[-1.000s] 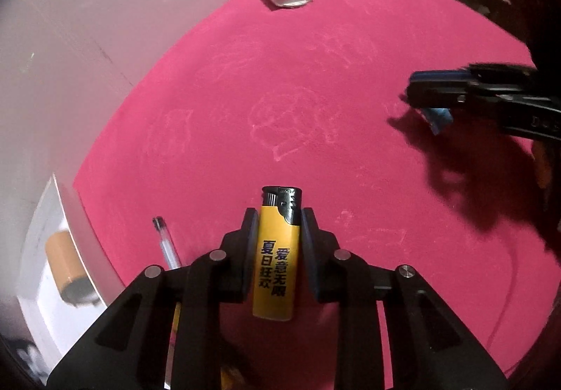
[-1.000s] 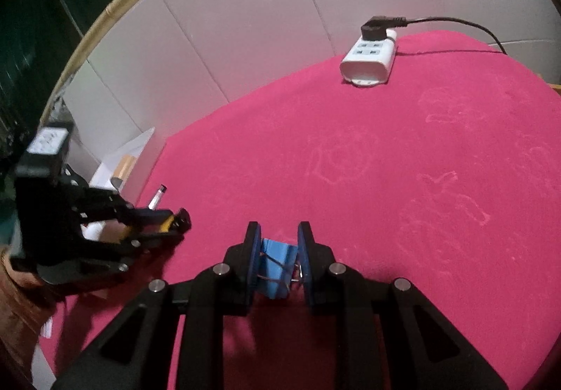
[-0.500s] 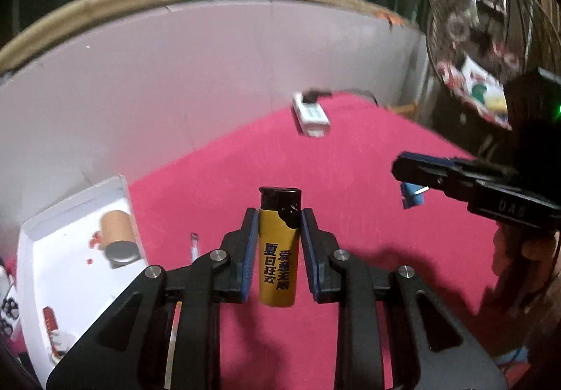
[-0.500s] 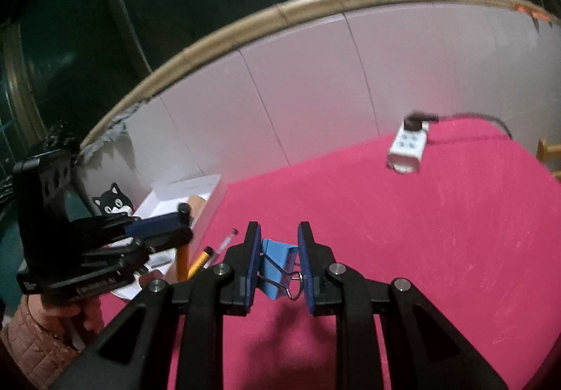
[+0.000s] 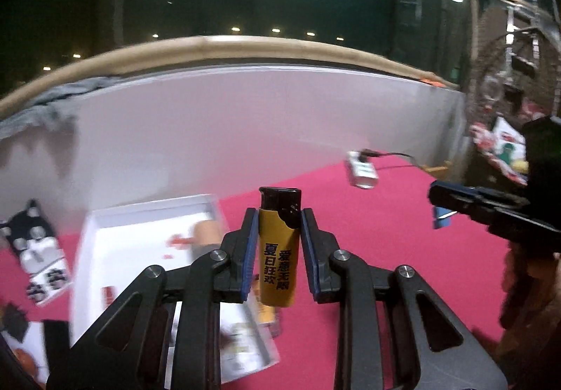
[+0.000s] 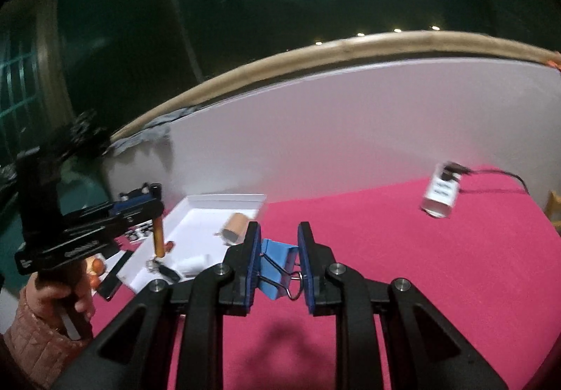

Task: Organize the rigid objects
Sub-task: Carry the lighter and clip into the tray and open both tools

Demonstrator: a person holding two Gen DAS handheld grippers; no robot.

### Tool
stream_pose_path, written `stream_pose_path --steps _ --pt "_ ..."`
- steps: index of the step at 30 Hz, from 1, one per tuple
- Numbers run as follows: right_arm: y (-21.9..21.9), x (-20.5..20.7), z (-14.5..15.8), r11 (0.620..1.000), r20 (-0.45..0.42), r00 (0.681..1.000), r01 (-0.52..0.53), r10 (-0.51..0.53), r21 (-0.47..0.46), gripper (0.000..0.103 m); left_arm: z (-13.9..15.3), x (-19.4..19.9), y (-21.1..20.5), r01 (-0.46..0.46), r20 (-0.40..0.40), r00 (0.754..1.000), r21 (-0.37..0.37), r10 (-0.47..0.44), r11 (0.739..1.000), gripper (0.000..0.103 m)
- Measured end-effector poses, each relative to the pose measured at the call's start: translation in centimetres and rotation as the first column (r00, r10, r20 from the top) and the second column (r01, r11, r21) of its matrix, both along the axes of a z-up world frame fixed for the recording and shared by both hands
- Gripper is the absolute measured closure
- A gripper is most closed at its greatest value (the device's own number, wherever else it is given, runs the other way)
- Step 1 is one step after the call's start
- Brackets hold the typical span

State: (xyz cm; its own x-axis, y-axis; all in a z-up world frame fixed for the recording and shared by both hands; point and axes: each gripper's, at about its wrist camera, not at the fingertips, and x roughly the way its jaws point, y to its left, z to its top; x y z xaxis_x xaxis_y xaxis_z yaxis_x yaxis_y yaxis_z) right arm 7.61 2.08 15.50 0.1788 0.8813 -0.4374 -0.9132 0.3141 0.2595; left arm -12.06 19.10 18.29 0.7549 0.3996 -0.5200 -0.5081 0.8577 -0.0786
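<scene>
The left claw [image 5: 277, 243] is clamped on a yellow lighter [image 5: 278, 257], held upright with its black cap standing clear above the fingertips. Gripping it by the body low down keeps the printed side toward the camera and leaves the bottom end free, which should suit lowering it end-first or laying it flat. It hangs in the air over the near edge of the white tray [image 5: 147, 211].

The right claw [image 6: 278, 260] is clamped on a blue binder clip [image 6: 277, 262], pinching the folded blue body, with 1 wire handle [image 6: 292, 281] hanging loose at the lower right. That hold avoids squeezing the springy handles, so the clip is less likely to twist out. It too is lifted clear of the pink worktop [image 6: 438, 267].

Just beyond both claws lies the tray, at the left end of the worktop against the pale wall. It already holds a tan cylinder [image 6: 235, 228] and a few small white and dark pieces, which are too blurred to name. Judging from that, the tray is the collecting place and both items are headed there.

Far right, a white power strip [image 6: 440, 193] with a black plug sits well apart from the tray.
</scene>
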Motion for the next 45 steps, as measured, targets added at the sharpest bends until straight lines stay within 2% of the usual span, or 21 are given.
stream_pose_path --steps 4,14,18,23,29,45 --pt "3.4 -2.8 1.0 0.996 0.033 0.996 -0.085 0.085 -0.003 0.083 -0.2 -2.5 1.4 -0.107 -0.017 0.994 0.026 0.108 0.994 0.079" --pt "10.7 -7.2 1.4 0.973 0.038 0.973 -0.226 0.228 -0.055 0.083 -1.6 -7.3 4.5 -0.261 -0.047 0.964 0.020 0.262 0.965 0.079" --pt "13.9 -8.9 0.9 0.964 0.052 0.968 -0.240 0.246 -0.111 0.083 -2.6 -8.8 6.8 -0.323 -0.061 0.945 0.002 0.322 0.947 0.079" --pt "17.8 -11.2 -0.4 0.956 0.099 0.962 -0.234 0.254 -0.178 0.083 -4.9 -10.3 10.4 -0.409 -0.109 0.909 -0.030 0.403 0.912 0.079" --pt "21.4 -12.7 -2.2 0.944 0.105 0.959 -0.232 0.262 -0.236 0.083 -7.3 -10.5 13.1 -0.457 -0.142 0.885 -0.078 0.444 0.886 0.079" --pt "23.6 -13.7 -4.8 0.923 0.066 0.958 -0.247 0.278 -0.296 0.082 -10.0 -9.7 13.8 -0.459 -0.165 0.885 -0.155 0.435 0.875 0.079"
